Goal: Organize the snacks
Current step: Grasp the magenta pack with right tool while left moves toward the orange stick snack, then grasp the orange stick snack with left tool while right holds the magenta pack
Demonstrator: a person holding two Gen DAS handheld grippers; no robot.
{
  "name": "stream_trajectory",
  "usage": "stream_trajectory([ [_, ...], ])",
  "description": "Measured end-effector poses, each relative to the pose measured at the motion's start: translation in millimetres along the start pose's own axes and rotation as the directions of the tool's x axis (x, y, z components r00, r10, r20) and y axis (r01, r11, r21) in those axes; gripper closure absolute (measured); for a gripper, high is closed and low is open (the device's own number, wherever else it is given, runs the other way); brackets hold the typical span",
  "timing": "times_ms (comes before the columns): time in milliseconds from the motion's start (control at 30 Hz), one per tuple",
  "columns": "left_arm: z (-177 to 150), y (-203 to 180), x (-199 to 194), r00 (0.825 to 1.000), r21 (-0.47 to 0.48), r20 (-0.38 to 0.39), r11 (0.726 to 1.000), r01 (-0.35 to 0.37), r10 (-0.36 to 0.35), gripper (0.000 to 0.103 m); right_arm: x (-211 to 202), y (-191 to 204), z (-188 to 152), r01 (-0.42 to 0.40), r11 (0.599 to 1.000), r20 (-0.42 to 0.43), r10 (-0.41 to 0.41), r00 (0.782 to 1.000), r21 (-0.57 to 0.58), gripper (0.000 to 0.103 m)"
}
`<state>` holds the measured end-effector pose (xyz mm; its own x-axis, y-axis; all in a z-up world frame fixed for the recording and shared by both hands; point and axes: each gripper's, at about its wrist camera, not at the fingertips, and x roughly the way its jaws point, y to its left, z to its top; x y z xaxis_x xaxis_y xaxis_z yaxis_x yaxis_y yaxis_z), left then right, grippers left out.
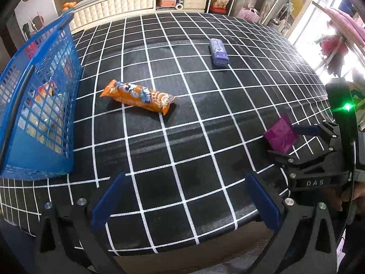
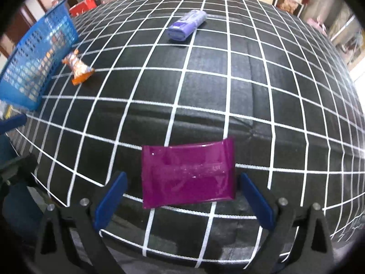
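Right gripper [image 2: 182,196] at the shiny magenta foil packet [image 2: 188,174], jaws apart around it.
Left gripper [image 1: 186,199] hangs spread wide, empty, near the blue plastic lattice basket [image 1: 38,105]; an orange snack wrapper [image 1: 138,97] lies beside it.

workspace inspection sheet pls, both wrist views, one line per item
surface: black cloth with white grid, a few creases.
job's things: blue basket at left edge, snacks inside; orange snack pack lying beside it; purple pack farther back; magenta packet between the right gripper's jaws.
clutter: nothing seen on the cloth.
grippers: left gripper open over bare cloth; right gripper open, jaws flanking the magenta packet, contact unclear.
cables: nothing seen.
surroundings: cream cabinet and shelves behind, hanging clothes at right.
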<state>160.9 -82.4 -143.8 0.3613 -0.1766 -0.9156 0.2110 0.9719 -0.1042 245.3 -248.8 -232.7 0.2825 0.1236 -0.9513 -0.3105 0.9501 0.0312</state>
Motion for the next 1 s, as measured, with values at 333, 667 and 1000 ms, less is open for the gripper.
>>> stream_trajectory([
  [333,-8,12,5,1.0,-0.071,-0.023,0.997,-0.003,0.001,0.0,-12,17,-8,0.014,0.999,0.079,-0.011,0.997,-0.035,0.041],
  [667,19,27,8,1.0,-0.201,-0.03,0.98,-0.001,-0.005,0.0,-24,-11,-11,-0.015,1.0,0.127,0.014,0.992,0.005,0.044],
  [1000,64,59,42,0.998,-0.47,-0.066,0.882,-0.04,0.01,0.0,-23,-12,25,-0.078,0.997,0.164,0.075,0.984,0.011,0.044],
])
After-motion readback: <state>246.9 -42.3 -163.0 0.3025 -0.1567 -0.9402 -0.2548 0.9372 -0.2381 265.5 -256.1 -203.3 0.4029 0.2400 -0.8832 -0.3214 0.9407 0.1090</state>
